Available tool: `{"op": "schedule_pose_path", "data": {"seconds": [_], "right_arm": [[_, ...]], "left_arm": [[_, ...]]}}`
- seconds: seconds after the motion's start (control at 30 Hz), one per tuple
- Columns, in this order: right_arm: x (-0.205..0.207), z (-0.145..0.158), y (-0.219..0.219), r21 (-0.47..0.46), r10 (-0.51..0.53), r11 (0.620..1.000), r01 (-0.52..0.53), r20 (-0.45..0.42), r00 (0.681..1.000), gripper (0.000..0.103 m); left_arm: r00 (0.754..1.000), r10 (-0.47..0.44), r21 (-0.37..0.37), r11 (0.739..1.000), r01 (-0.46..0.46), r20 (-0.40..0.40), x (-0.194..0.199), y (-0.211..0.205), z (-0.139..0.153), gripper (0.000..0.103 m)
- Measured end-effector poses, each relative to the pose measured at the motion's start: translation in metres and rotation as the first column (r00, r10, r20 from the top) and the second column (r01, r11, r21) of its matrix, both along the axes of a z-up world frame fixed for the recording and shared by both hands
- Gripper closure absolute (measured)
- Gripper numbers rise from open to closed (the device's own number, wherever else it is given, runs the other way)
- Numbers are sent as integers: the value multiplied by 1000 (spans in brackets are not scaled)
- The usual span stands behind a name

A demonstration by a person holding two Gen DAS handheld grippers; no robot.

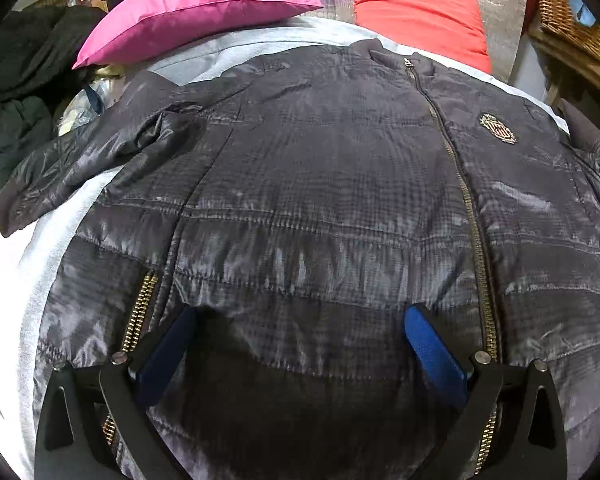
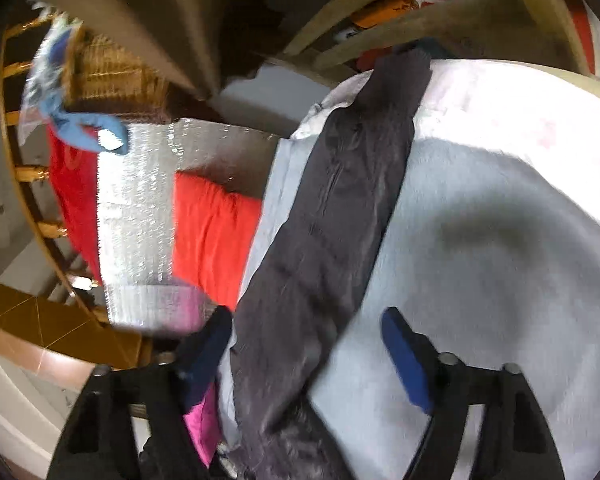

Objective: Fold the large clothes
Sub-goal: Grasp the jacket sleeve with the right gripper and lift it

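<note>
A dark quilted jacket (image 1: pixel 320 184) lies front up on a pale grey sheet (image 1: pixel 28 280), zipped, with a crest badge (image 1: pixel 497 128) on the chest. Its left sleeve (image 1: pixel 80 160) lies spread out to the side. My left gripper (image 1: pixel 300 320) is open and hovers over the jacket's lower hem, empty. In the right wrist view the jacket's other sleeve (image 2: pixel 332 208) stretches across the sheet (image 2: pixel 500 240). My right gripper (image 2: pixel 306 320) is open, with the sleeve running between its blue fingers (image 2: pixel 404 356); the view is blurred.
A magenta pillow (image 1: pixel 188 16) and a red pillow (image 1: pixel 420 12) lie beyond the collar. Dark clothes (image 1: pixel 24 64) are piled at the left. A wicker basket (image 1: pixel 572 20) stands at the right. The right wrist view shows wooden furniture (image 2: pixel 28 184) and a silver quilted cover (image 2: pixel 136 216).
</note>
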State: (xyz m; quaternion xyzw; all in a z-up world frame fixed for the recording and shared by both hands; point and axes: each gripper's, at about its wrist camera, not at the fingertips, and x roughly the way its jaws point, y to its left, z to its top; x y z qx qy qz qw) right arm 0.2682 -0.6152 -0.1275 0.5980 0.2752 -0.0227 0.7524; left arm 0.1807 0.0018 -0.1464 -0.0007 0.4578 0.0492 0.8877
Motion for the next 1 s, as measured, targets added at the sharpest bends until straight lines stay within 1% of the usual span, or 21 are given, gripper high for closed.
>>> {"op": "schedule_pose_path", "data": {"seconds": [0.13,0.23,0.3,0.33,0.37,0.4,0.43,0.47,0.5,0.53,0.6,0.63,0.67,0.7,0.73,0.77,0.8,0.87,0.9,0.97,1.0], "right_arm": [[33,-18,-10,-7,-29,1000,29,-33,999,26],[49,-26,-16,-37,-42,999,39,-76,996,29],[58,-24,-19,-75,-61,996,54,-90,994,29],[63,-20,-20,-110,-62,993,50,-106,992,39],[68,-18,-20,-143,-56,989,37,-136,989,51],[76,-16,-21,-180,-54,984,16,-209,977,87],[75,-17,-20,-203,-50,979,-2,-246,968,92],[78,-12,-18,-232,-45,972,-17,-257,965,92],[85,5,-9,-332,-48,942,-46,-268,962,93],[88,16,-3,-379,-47,924,-58,-262,964,93],[101,63,25,-510,-19,856,-90,-205,979,94],[104,78,36,-553,-7,828,-98,-185,983,94],[110,102,56,-604,19,790,-108,-152,988,94],[116,129,81,-656,58,746,-119,-114,992,94],[120,156,113,-714,105,689,-127,-75,992,94],[117,169,136,-742,145,656,-134,-50,988,94],[119,191,174,-786,217,600,-148,-18,976,94],[115,216,257,-862,362,477,-171,15,932,94],[112,219,289,-884,424,429,-188,13,905,94],[101,209,373,-926,562,292,-239,-36,827,94],[98,197,402,-931,610,244,-272,-71,789,93]], "left_arm": [[1000,-1,-11,1000,1,21,-2,2,-2,0],[1000,-1,-16,1000,1,30,-4,4,-3,0],[999,-1,-20,1000,2,33,-3,3,-2,0],[999,-1,-25,1000,2,34,-2,4,-2,0],[999,-1,-31,1000,3,36,-3,5,-2,0],[999,-1,-33,999,3,37,-3,5,-2,0],[999,-1,-36,999,3,40,-3,5,-2,0],[999,-1,-37,999,3,42,-2,5,-2,0],[999,-2,-39,999,3,43,-2,5,-2,0],[999,-2,-42,999,4,46,-3,5,-2,0],[999,-2,-47,999,4,50,-3,5,-2,0],[999,-2,-49,999,5,51,-3,5,-2,0],[999,-2,-52,999,5,53,-3,6,-1,0],[999,-2,-55,998,5,54,-5,6,-1,0],[998,-2,-57,998,5,56,-5,7,-1,0],[998,-1,-59,998,5,57,-5,7,0,0],[998,-1,-60,998,5,58,-5,7,0,0],[998,-1,-66,998,5,60,-5,8,0,0],[998,-1,-68,998,5,60,-5,8,0,0],[998,-1,-71,997,5,61,-5,9,1,0],[998,-1,-72,997,5,61,-5,9,1,0]]}}
